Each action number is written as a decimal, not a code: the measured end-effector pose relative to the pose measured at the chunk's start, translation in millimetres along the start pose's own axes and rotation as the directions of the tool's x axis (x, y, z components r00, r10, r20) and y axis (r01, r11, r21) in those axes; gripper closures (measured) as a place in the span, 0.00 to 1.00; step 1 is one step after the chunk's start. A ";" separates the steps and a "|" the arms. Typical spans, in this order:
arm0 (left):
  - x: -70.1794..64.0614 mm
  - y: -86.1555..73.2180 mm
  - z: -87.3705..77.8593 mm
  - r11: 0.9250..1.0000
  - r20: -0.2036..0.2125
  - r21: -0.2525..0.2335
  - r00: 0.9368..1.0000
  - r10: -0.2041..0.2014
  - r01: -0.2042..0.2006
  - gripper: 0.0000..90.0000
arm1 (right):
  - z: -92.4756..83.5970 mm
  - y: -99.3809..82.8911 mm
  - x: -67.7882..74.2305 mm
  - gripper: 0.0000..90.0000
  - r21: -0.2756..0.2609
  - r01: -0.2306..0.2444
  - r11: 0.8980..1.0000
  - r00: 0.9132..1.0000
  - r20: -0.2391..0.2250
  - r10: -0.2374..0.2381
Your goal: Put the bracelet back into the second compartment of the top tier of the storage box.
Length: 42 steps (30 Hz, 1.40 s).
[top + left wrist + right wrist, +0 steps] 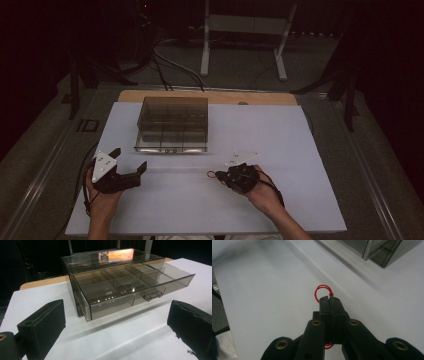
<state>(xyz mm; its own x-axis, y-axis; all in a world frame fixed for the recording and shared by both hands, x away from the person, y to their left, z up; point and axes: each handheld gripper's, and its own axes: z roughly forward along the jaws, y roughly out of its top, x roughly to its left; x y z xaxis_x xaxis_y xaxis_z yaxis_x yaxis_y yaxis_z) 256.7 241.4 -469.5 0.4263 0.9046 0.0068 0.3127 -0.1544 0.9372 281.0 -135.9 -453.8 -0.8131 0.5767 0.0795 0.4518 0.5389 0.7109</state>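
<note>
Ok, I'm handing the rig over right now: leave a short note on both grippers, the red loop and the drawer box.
Right gripper: shut on the red loop, low over the white table.
Left gripper: open, holding nothing, aimed at the drawer box.
Drawer: pulled out, compartments look bare.
Done: loop picked up, drawer open.
Left, probably: drop the loop into a compartment, then push the drawer shut.

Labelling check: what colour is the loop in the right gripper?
Red loop, clearest in the right gripper view.
</note>
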 end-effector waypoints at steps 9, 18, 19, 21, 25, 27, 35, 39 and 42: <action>0.1 0.1 -0.2 1.000 -0.002 0.001 1.000 0.002 -0.002 0.04 | -2.8 11.5 2.6 1.00 -0.009 0.014 1.000 1.000 -0.009 -0.014; 0.8 0.3 -0.9 1.000 -0.004 0.001 1.000 0.003 -0.003 0.04 | -2.9 22.0 3.1 1.00 -0.014 0.016 1.000 1.000 -0.017 -0.017; 0.8 0.3 -1.0 1.000 -0.005 0.001 1.000 0.003 -0.003 0.04 | -2.9 23.3 3.2 1.00 -0.016 0.021 1.000 1.000 -0.018 -0.021; 0.7 0.4 -1.0 1.000 -0.004 0.000 1.000 0.002 -0.002 0.04 | -3.2 26.2 3.9 1.00 -0.016 0.021 1.000 1.000 -0.020 -0.022; 0.6 0.4 -1.0 1.000 -0.004 0.001 1.000 0.003 -0.003 0.04 | -3.2 31.2 4.6 1.00 -0.022 0.026 0.999 0.999 -0.025 -0.026; 0.6 0.4 -1.0 1.000 -0.004 0.000 1.000 0.002 -0.002 0.04 | -2.9 33.3 4.9 1.00 -0.022 0.026 0.999 0.999 -0.023 -0.026; 0.9 0.5 -1.3 1.000 -0.004 0.000 1.000 0.003 -0.003 0.04 | -1.6 41.4 4.1 1.00 -0.031 0.025 0.999 0.999 -0.030 -0.026; 1.0 0.5 -1.3 1.000 -0.004 0.000 1.000 0.003 -0.003 0.04 | -0.3 43.7 3.3 1.00 -0.032 0.023 0.999 0.999 -0.033 -0.024; 1.1 0.5 -1.4 1.000 -0.004 -0.001 1.000 0.003 -0.003 0.04 | 0.1 46.0 2.9 1.00 -0.031 0.021 0.999 0.999 -0.032 -0.022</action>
<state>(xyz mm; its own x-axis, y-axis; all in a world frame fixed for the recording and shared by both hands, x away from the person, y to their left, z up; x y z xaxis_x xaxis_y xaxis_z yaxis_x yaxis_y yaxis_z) 256.1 242.9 -468.5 0.4238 0.9057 0.0107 0.3109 -0.1565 0.9375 299.4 -109.3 -420.8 -0.8340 0.5451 0.0859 0.4230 0.5316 0.7338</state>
